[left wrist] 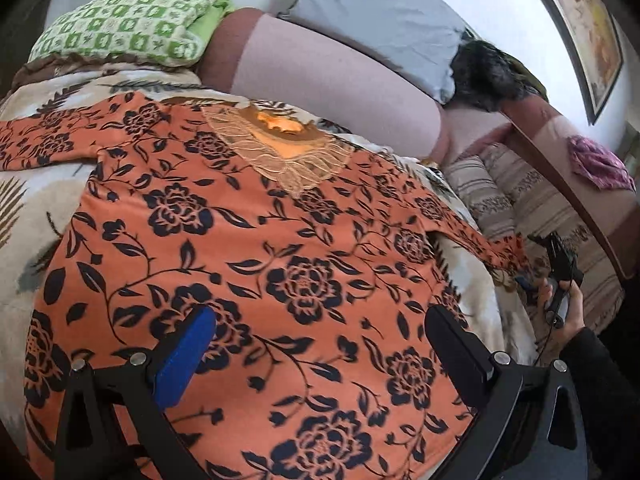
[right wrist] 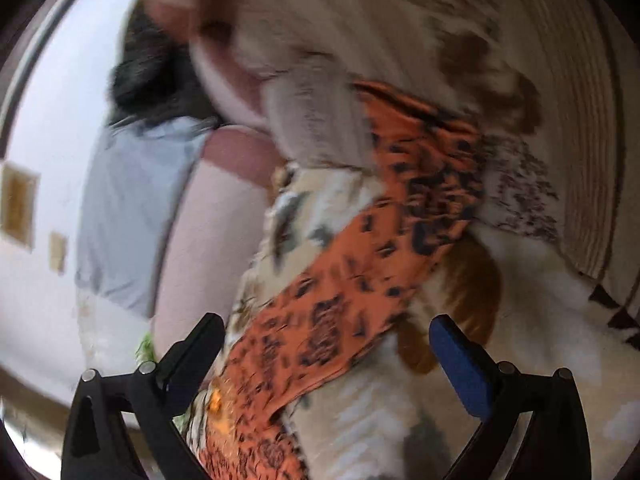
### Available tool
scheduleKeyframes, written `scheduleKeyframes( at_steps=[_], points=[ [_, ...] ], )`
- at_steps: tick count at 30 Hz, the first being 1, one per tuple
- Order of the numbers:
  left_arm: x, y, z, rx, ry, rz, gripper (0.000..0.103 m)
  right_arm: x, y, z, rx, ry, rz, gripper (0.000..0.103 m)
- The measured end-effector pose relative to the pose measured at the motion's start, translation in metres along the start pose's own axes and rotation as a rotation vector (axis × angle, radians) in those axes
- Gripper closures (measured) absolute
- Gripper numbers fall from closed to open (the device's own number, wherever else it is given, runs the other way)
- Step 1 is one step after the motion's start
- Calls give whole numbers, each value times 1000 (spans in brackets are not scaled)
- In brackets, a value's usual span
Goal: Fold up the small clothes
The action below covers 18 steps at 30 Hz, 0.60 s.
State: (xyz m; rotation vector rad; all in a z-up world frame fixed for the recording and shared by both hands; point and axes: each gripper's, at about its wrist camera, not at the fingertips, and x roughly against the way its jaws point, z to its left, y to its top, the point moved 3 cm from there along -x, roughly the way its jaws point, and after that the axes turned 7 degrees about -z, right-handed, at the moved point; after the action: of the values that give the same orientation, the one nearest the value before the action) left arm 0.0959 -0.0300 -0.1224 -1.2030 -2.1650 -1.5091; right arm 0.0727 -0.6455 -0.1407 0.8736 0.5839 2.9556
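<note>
An orange top (left wrist: 248,248) with black flowers and a beige lace neckline lies spread flat on the bed, sleeves out to both sides. My left gripper (left wrist: 320,332) is open and empty, hovering over the lower body of the top. In the left wrist view my right gripper (left wrist: 560,276) is by the end of the right sleeve (left wrist: 496,252). In the blurred right wrist view my right gripper (right wrist: 328,340) is open, with the orange sleeve (right wrist: 360,264) running out between and beyond its fingers, not clamped.
The top lies on a cream leaf-print bedspread (left wrist: 24,208). A green patterned pillow (left wrist: 124,24), a pink bolster (left wrist: 328,80), a grey pillow (left wrist: 380,16) and a dark furry item (left wrist: 488,76) line the head. A striped blanket (left wrist: 532,208) and purple cloth (left wrist: 600,164) lie right.
</note>
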Motion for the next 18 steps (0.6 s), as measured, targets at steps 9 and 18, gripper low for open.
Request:
scheduleKeyframes(
  at_steps=[9,18],
  points=[
    [-6,6,13,-2,37,-28,0,-24,36,-29,-63,-178,-115,3],
    [0,8,27,-5,75,-43,0,-44,46,-40,-28,-232,-72,79]
  ],
)
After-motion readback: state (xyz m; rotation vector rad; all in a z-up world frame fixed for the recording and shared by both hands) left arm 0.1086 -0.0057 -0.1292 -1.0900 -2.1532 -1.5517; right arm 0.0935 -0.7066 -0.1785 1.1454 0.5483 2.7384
